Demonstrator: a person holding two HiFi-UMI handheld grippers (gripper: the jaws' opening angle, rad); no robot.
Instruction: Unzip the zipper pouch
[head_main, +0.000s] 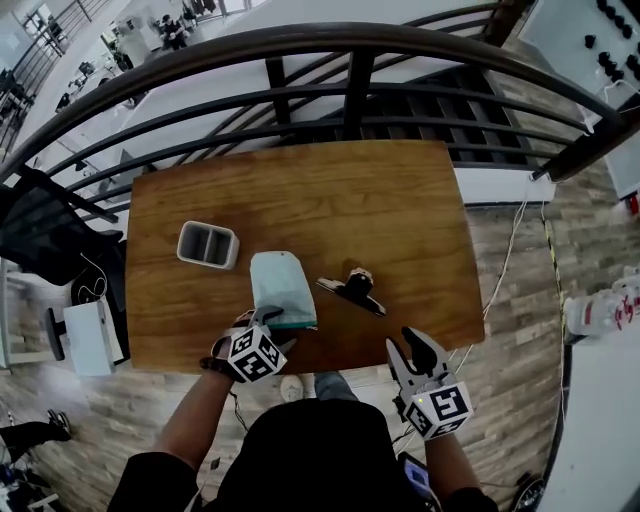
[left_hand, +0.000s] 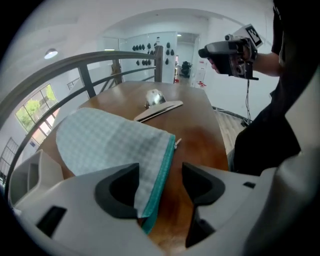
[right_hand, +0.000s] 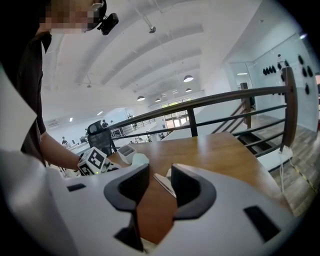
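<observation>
Pouch (head_main: 282, 288) opening is judged not yet begun, and the whole of the unzipping is left to do.

A wooden desk (head_main: 330, 190) is seen in the head view. The pouch is laid flat on it towards 6 o'clock, close to the near edge. The left gripper (head_main: 263, 322) is held at the pouch's near end. Its jaws are spread apart, with the pouch's zipper edge lying between them but not pressed by either. The right gripper (head_main: 415, 348) is held off the desk's near corner, at about 4 o'clock from the pouch. Its jaws are partly parted and nothing is caught between them.

A dark clip (head_main: 352, 290) is placed just beside the pouch at 3 o'clock, and a grey two-slot tray (head_main: 208, 244) near it at 10 o'clock. The teal zipper (left_hand: 162, 172) appears closed along its length. Its small pull (left_hand: 177, 141) sits untouched at the far end. That pull would have to be gripped while the pouch is pinned.
</observation>
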